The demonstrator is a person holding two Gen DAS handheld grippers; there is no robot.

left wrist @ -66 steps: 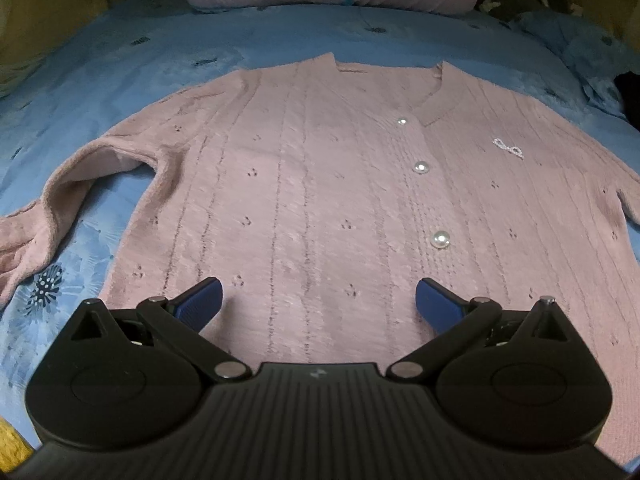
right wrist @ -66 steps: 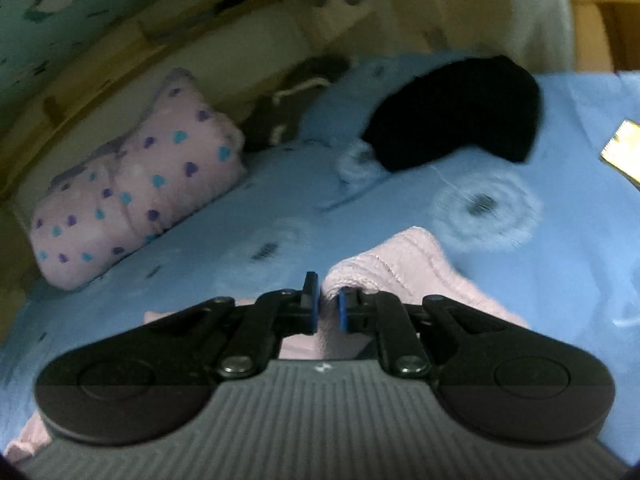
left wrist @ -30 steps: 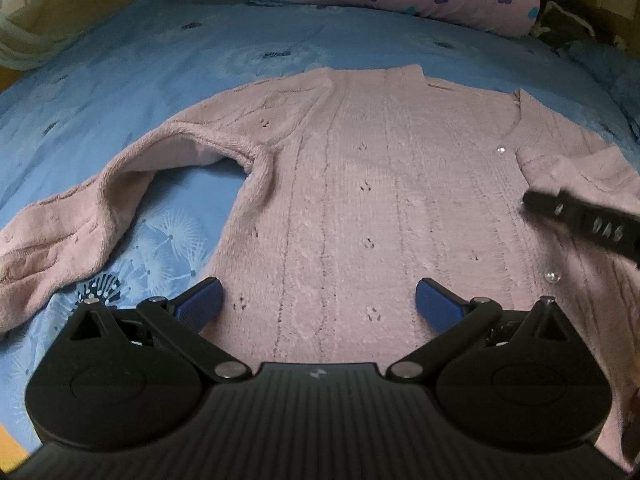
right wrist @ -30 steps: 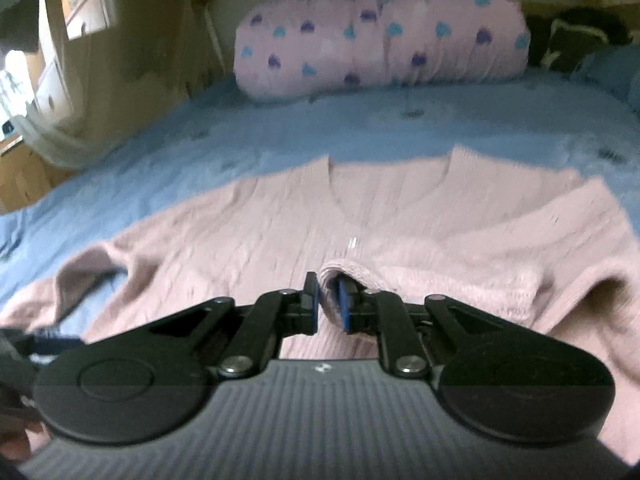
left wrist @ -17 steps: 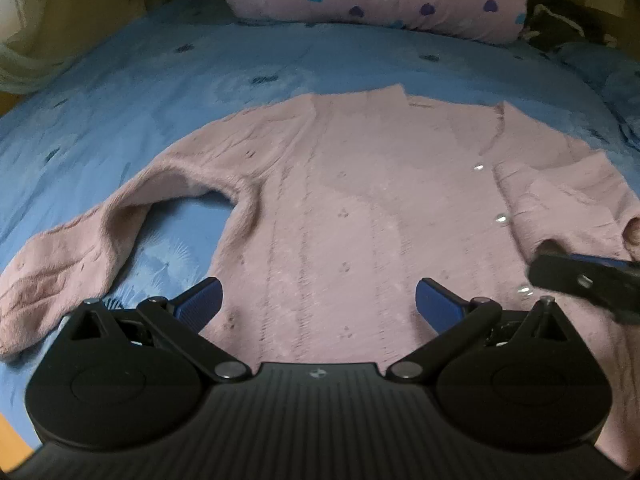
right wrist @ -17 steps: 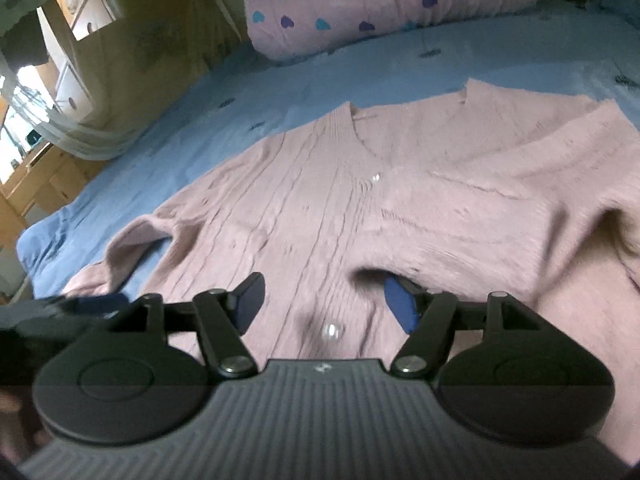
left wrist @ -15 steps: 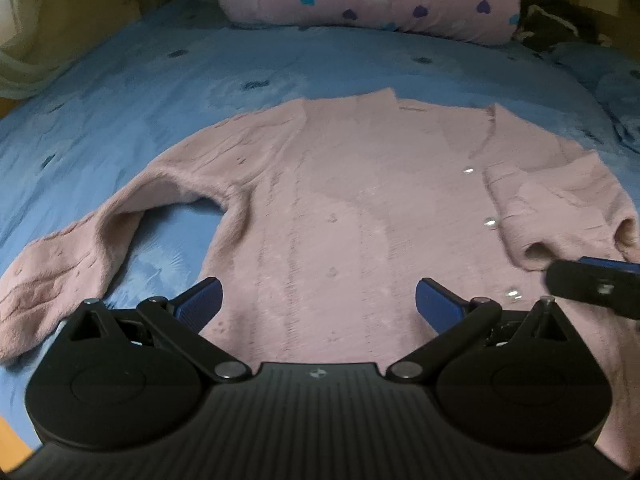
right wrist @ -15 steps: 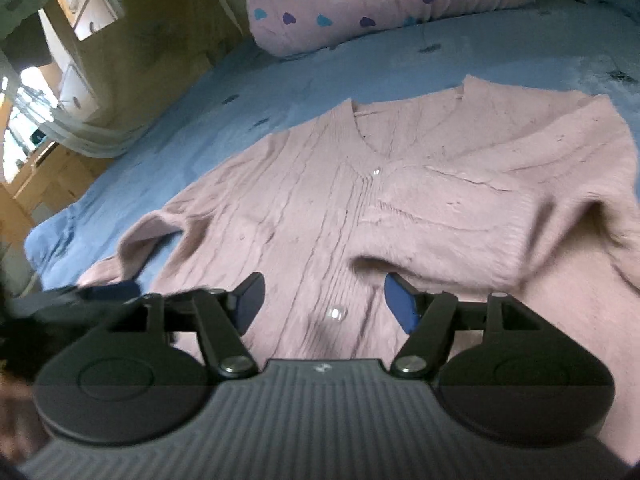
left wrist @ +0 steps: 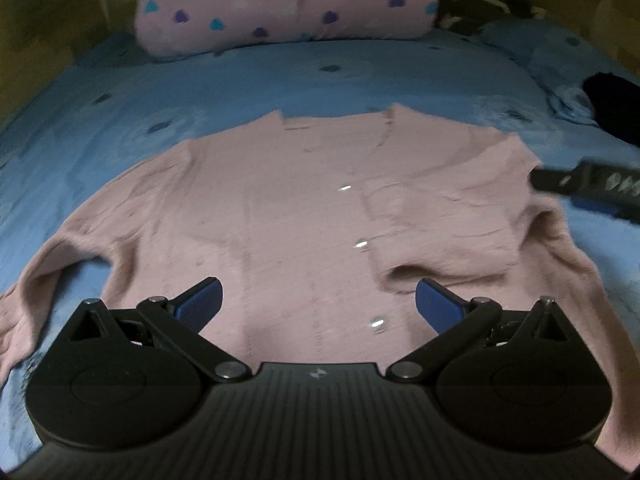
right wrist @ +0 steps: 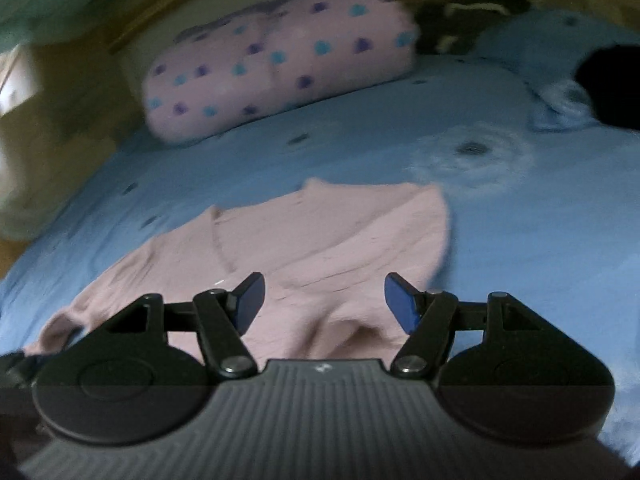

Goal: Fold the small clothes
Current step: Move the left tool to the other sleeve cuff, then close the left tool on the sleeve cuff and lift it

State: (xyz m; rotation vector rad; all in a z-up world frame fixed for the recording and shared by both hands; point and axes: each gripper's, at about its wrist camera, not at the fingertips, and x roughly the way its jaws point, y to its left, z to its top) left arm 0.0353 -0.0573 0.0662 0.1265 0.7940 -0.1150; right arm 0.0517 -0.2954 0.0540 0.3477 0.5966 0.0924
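Observation:
A pink knit cardigan (left wrist: 280,216) with pearly buttons lies face up on the blue bedsheet (left wrist: 280,76). Its right sleeve (left wrist: 444,220) is folded across the chest. Its left sleeve (left wrist: 36,300) stretches out to the left. My left gripper (left wrist: 318,306) is open and empty above the hem. My right gripper (right wrist: 324,300) is open and empty over the folded shoulder of the cardigan (right wrist: 340,248). The right gripper also shows in the left wrist view (left wrist: 592,184) at the right edge.
A pink pillow with heart print (left wrist: 288,4) lies at the head of the bed. A black garment (left wrist: 616,104) lies at the far right on rumpled blue bedding; it also shows in the right wrist view (right wrist: 612,84). A wooden wall runs along the left.
My right gripper let go of the sleeve on the chest, opened and drew back to the right. My left gripper stayed open and drifted right along the hem.

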